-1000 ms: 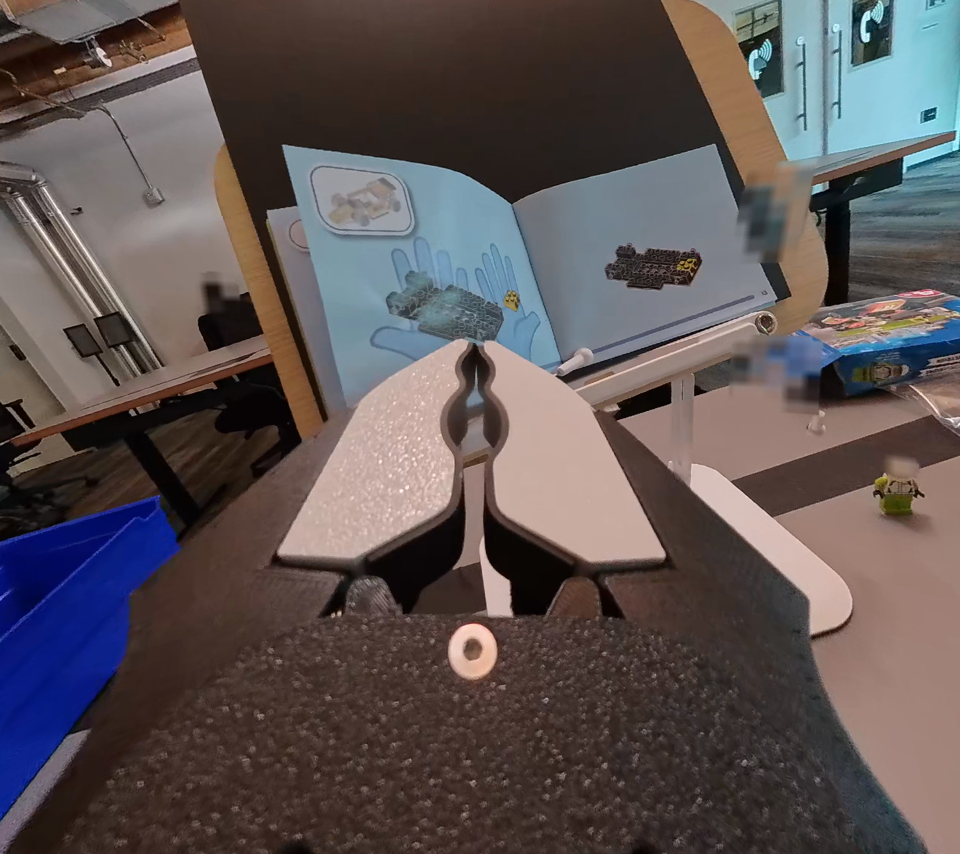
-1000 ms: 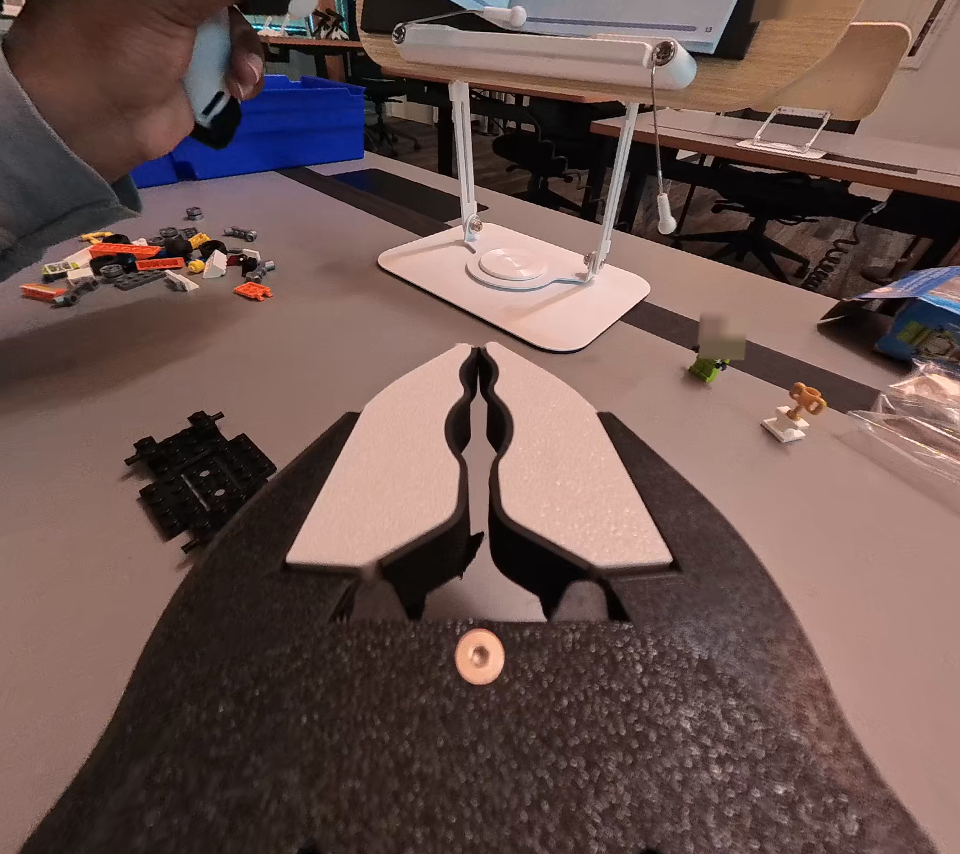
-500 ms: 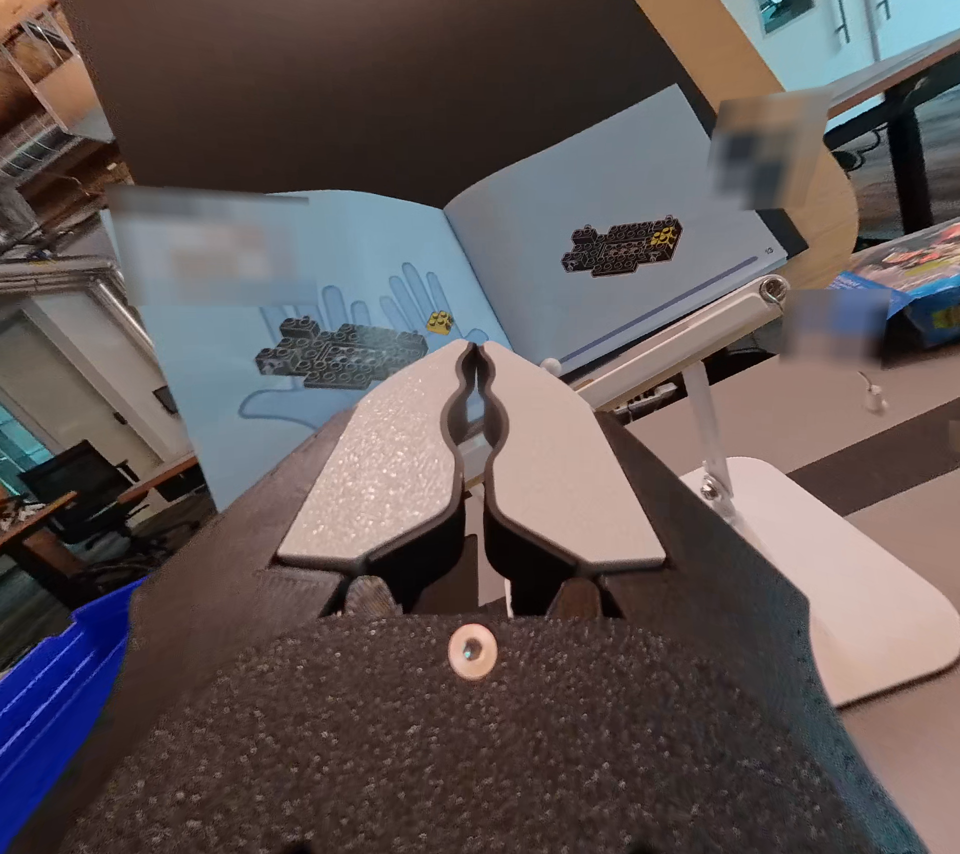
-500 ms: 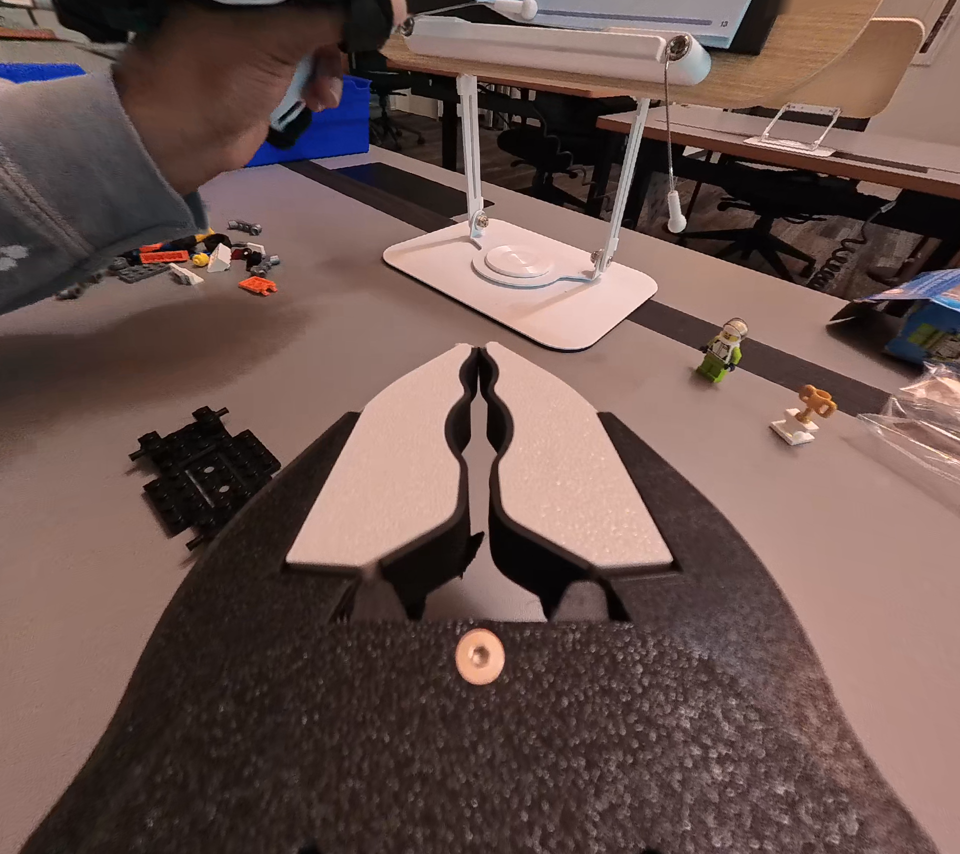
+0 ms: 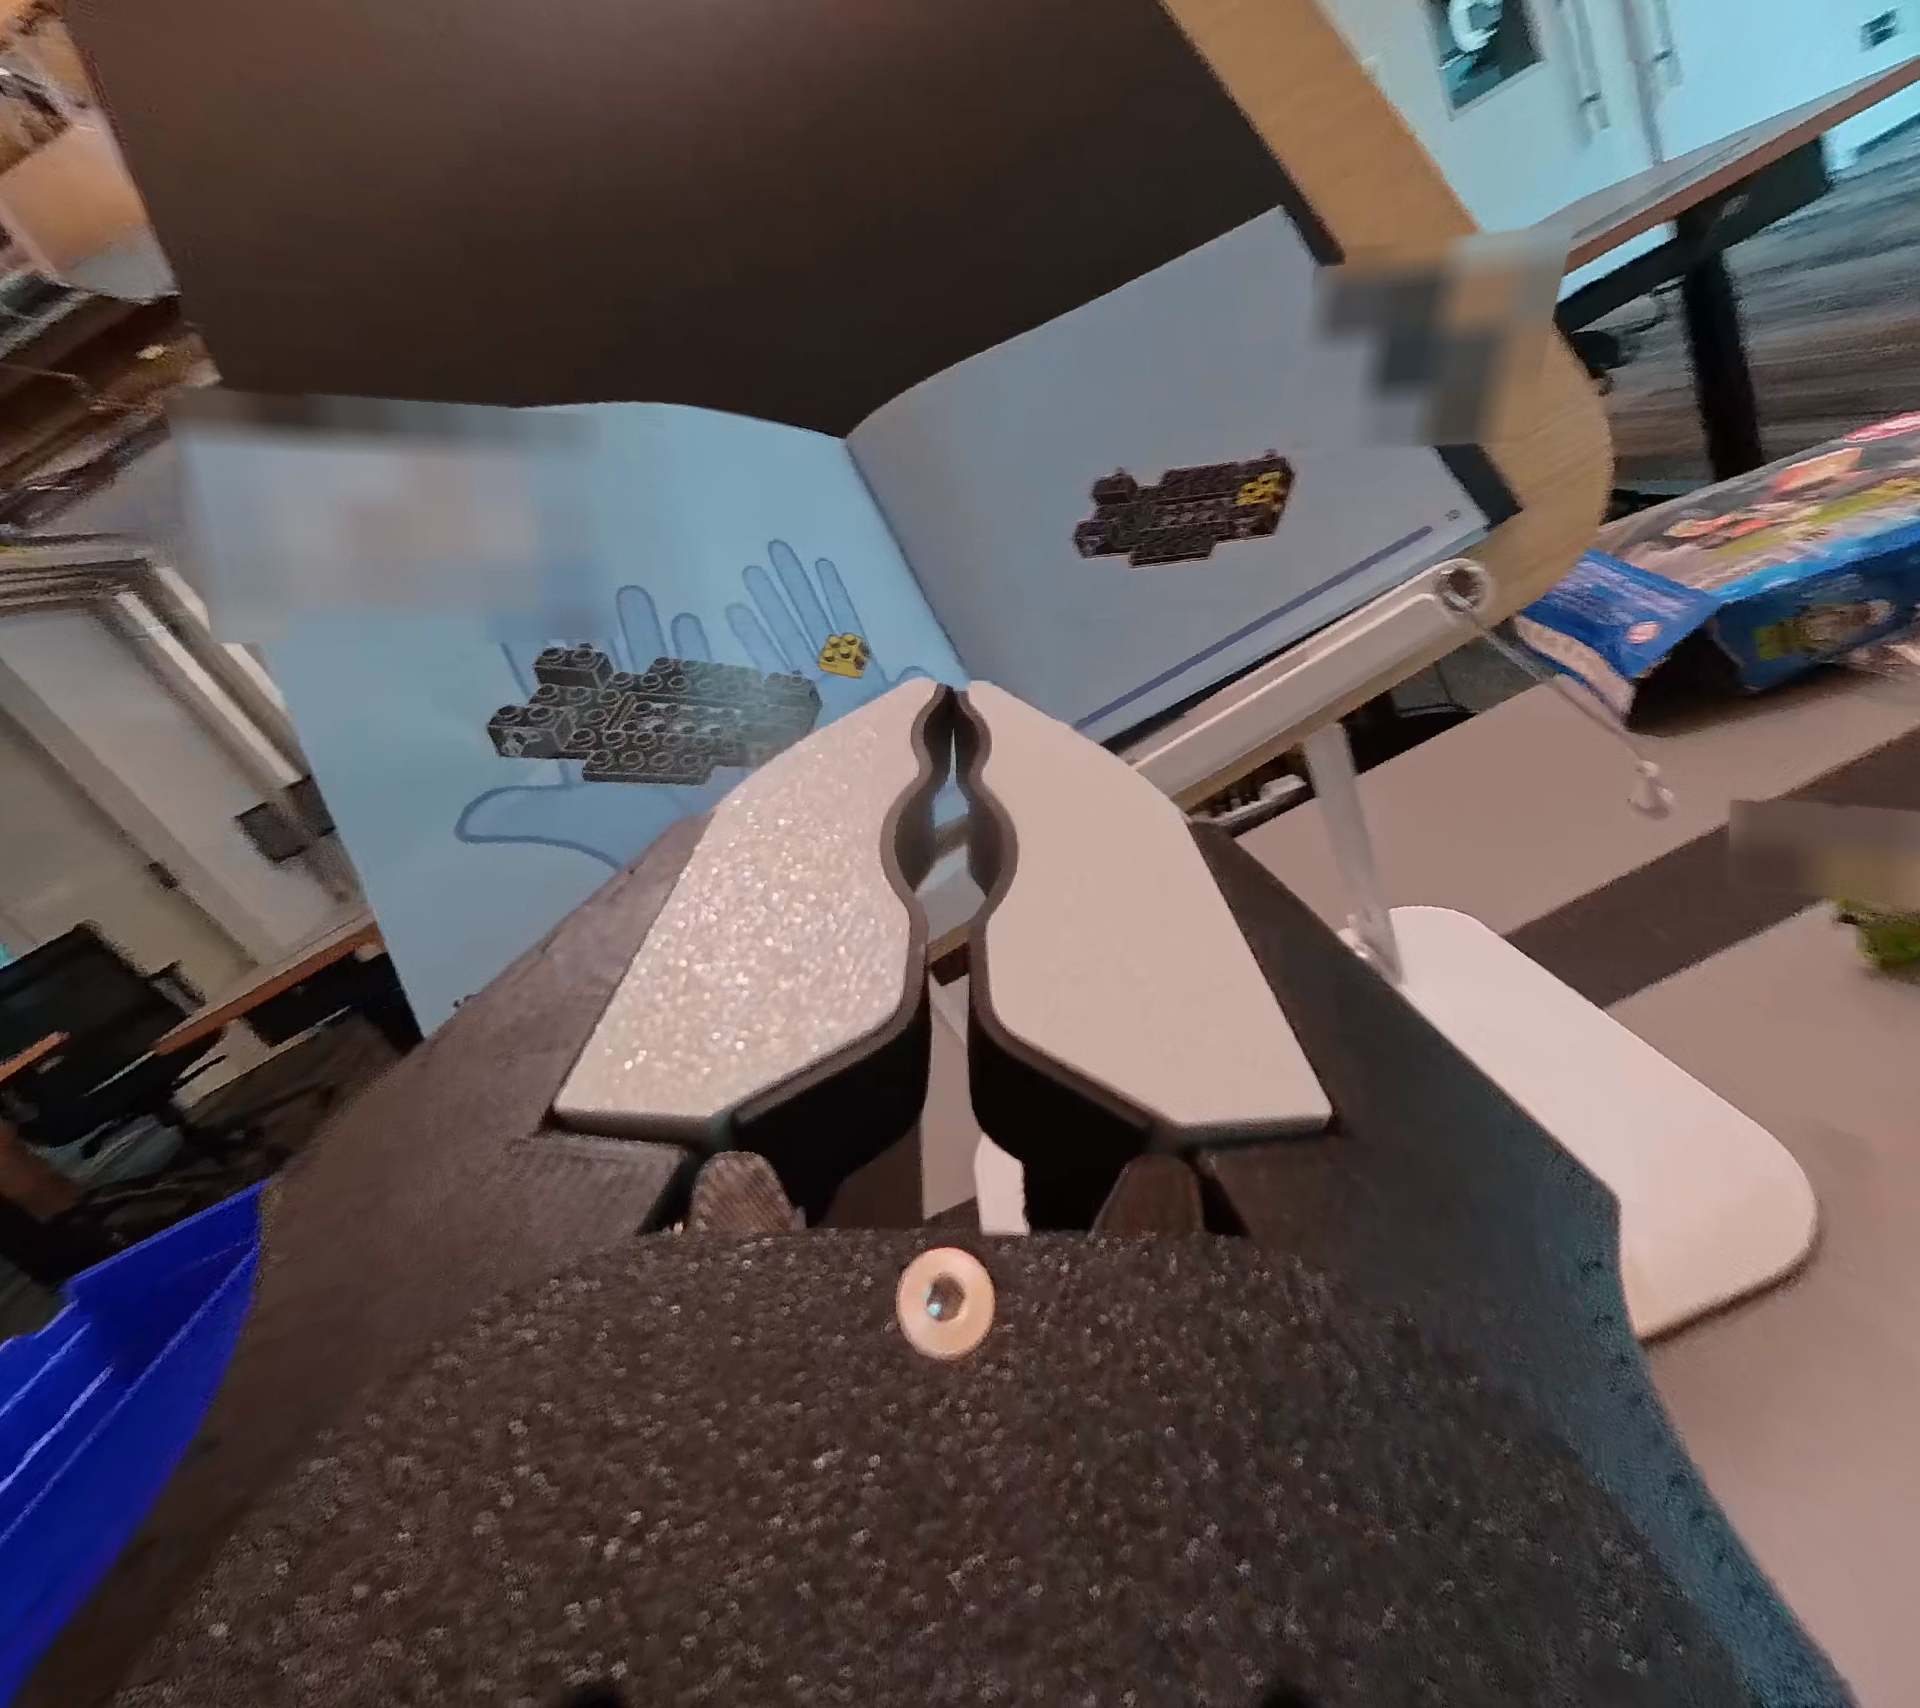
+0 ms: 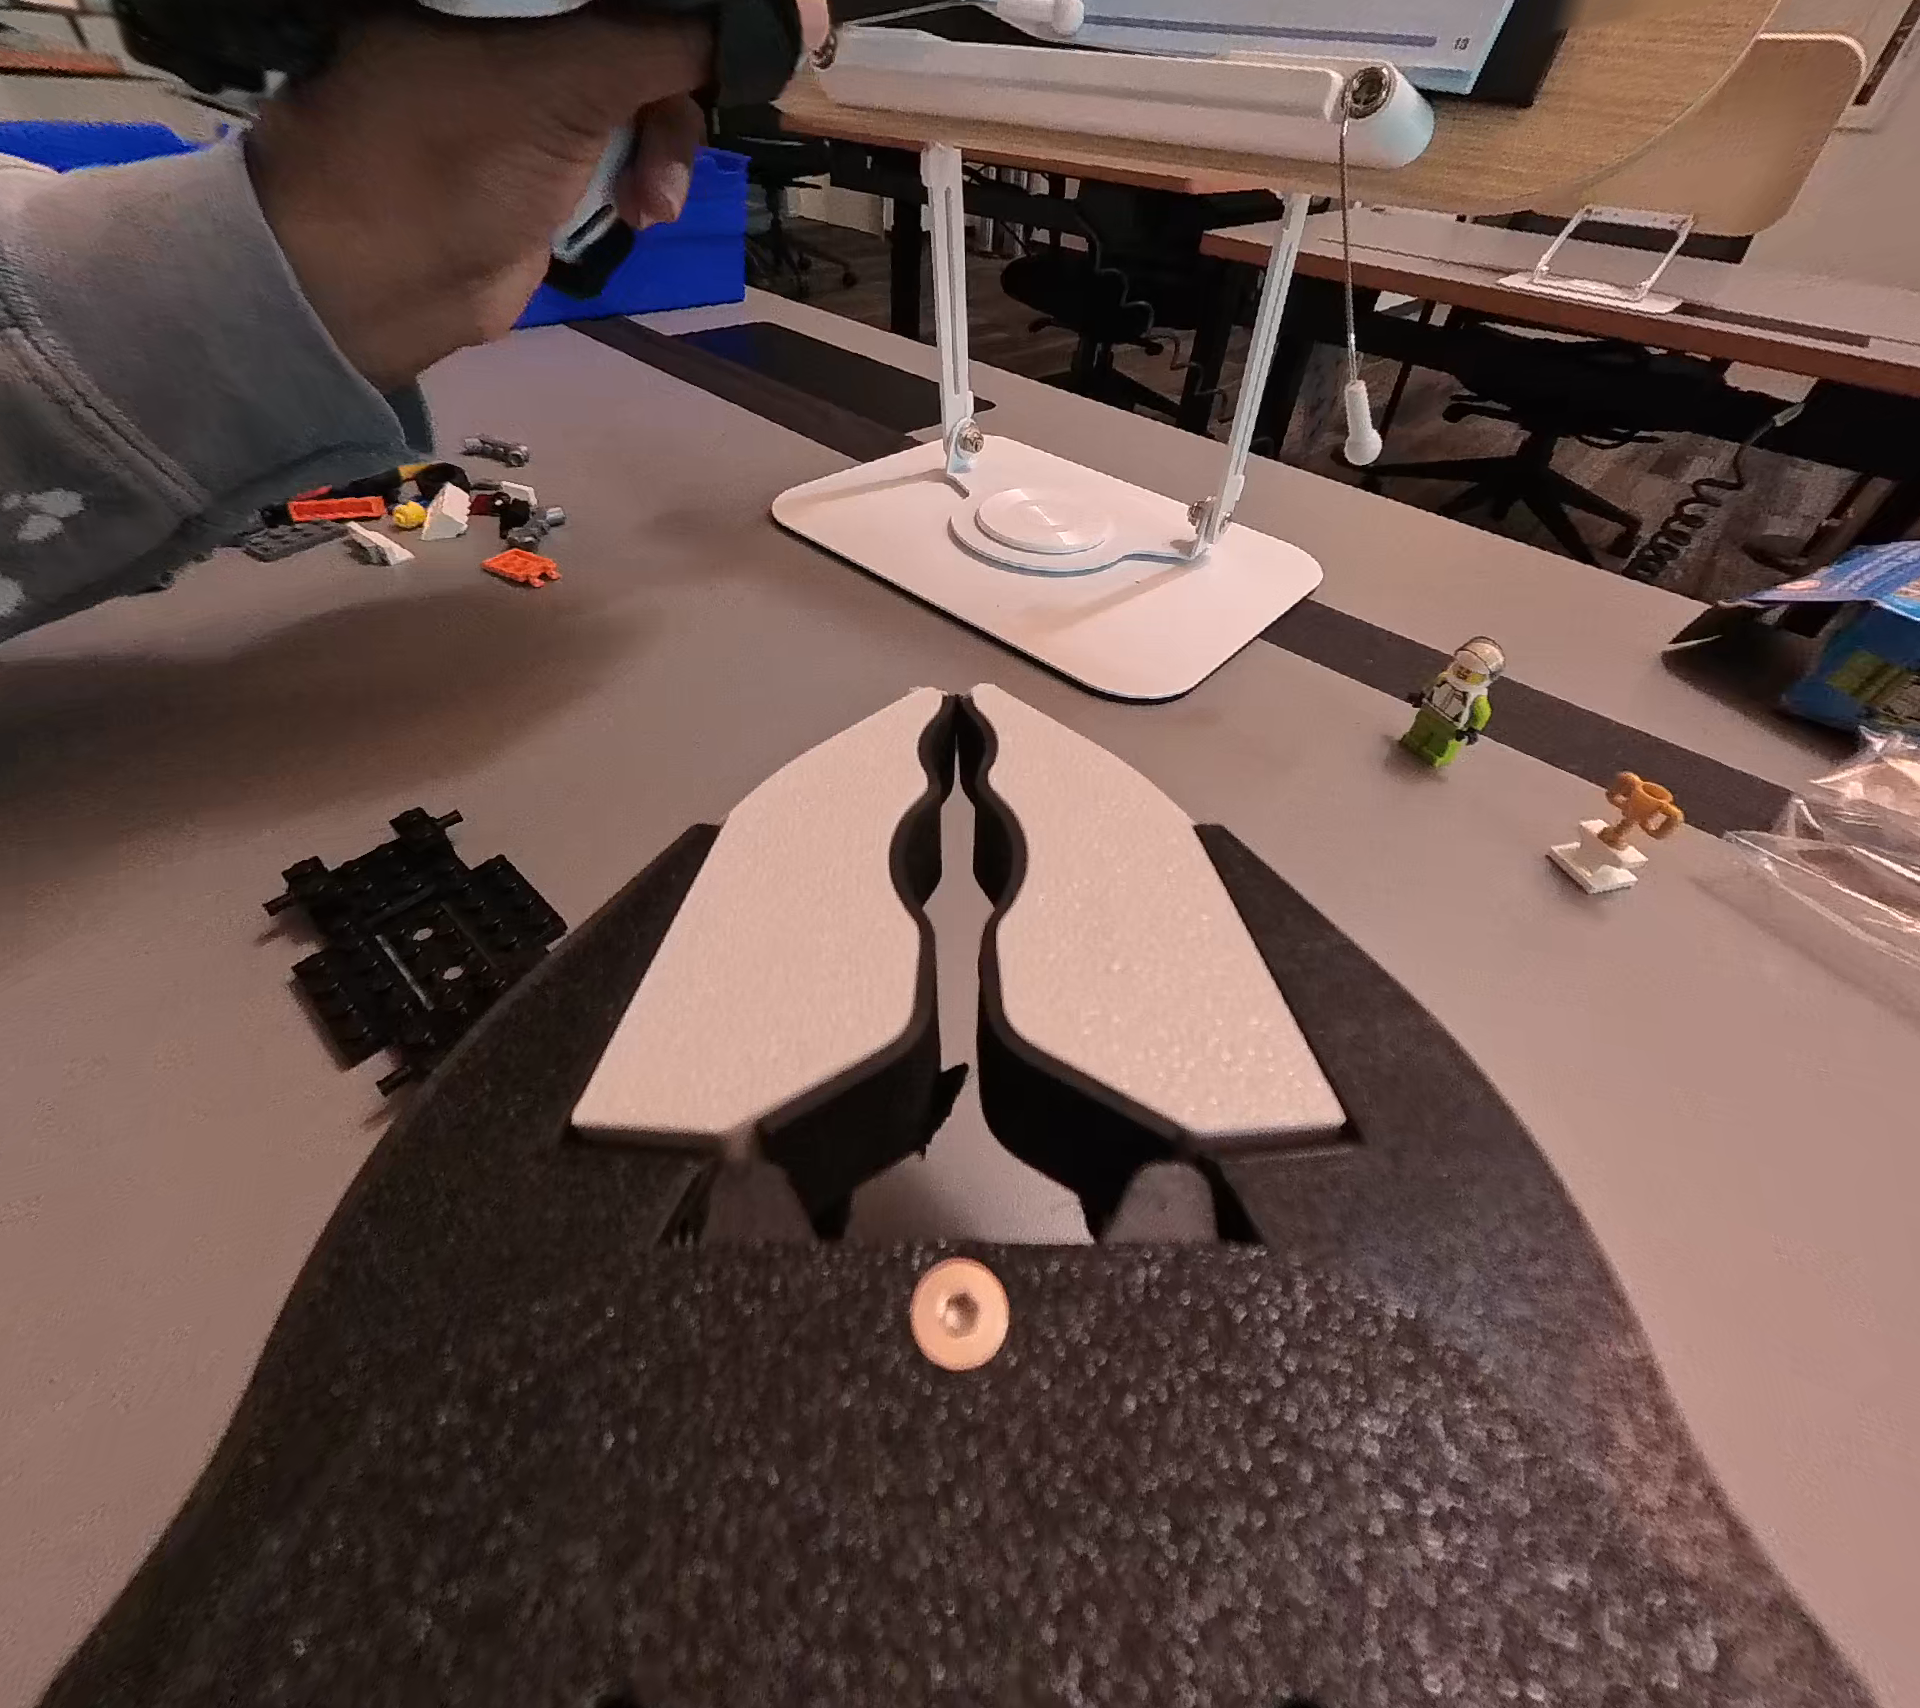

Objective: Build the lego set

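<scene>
On table: blue bin, contents unseen; blue box.

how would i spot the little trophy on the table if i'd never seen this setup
Start at the white book stand on the grey table. Go right past the green minifigure; the trophy stands just beyond it, before the clear plastic bag. It alone is a gold cup on a white base.

Grey worktop: white book-stand base centre; black brick chassis near-left of it; green minifigure right.
</scene>
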Motion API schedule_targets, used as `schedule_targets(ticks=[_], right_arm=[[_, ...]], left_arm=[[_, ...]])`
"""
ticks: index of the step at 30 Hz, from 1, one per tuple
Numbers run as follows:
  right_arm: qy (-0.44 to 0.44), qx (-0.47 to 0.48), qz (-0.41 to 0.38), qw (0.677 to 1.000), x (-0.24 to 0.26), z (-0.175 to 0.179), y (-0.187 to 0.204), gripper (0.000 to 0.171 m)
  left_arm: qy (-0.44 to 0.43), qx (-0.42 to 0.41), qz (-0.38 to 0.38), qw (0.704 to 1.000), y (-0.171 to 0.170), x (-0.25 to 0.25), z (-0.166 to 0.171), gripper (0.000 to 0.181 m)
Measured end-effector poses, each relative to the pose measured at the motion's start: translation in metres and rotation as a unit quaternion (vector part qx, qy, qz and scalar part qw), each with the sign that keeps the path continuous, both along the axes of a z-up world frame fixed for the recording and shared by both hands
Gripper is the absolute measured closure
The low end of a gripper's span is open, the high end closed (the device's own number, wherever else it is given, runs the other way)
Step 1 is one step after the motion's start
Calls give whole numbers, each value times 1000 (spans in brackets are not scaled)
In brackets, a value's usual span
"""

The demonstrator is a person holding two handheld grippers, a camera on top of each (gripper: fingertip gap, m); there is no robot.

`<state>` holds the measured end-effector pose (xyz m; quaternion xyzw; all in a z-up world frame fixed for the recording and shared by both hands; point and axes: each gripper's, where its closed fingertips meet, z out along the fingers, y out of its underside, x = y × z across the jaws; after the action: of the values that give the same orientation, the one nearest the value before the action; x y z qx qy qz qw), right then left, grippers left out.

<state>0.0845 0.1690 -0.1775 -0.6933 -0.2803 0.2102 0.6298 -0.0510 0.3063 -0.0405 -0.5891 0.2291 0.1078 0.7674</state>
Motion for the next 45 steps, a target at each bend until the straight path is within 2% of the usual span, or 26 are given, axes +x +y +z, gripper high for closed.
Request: schedule_targets(ticks=[5, 12, 16, 20, 26, 34, 45], right_arm=[[3, -1, -2, 1000, 1, 0, 0, 171], [4, -1, -4, 1000, 3, 0, 1, 171], [4, -4, 4, 1000, 2, 0, -1, 171], [0, -3, 17, 1000, -2, -1, -4, 170], [11, 5, 32, 999, -3, 3, -9, 166], [25, 18, 30, 999, 1, 10, -10, 164], [17, 26, 22, 999, 1, 8, -7, 171]], left_arm=[[-15, -36, -95, 995, -34, 7, 7, 181], [-70, -130, -175, 974, -86, -22, -11, 181], [-90, -186, -178, 962, -110, -53, -42, 181], [-67, -211, -148, 964, -133, -82, -73, 181], [-84, -209, -144, 964, -159, -96, -85, 181], [-104, -238, -169, 951, -177, -104, -116, 181], [-84, -222, -175, 955, -168, -103, -129, 180]])
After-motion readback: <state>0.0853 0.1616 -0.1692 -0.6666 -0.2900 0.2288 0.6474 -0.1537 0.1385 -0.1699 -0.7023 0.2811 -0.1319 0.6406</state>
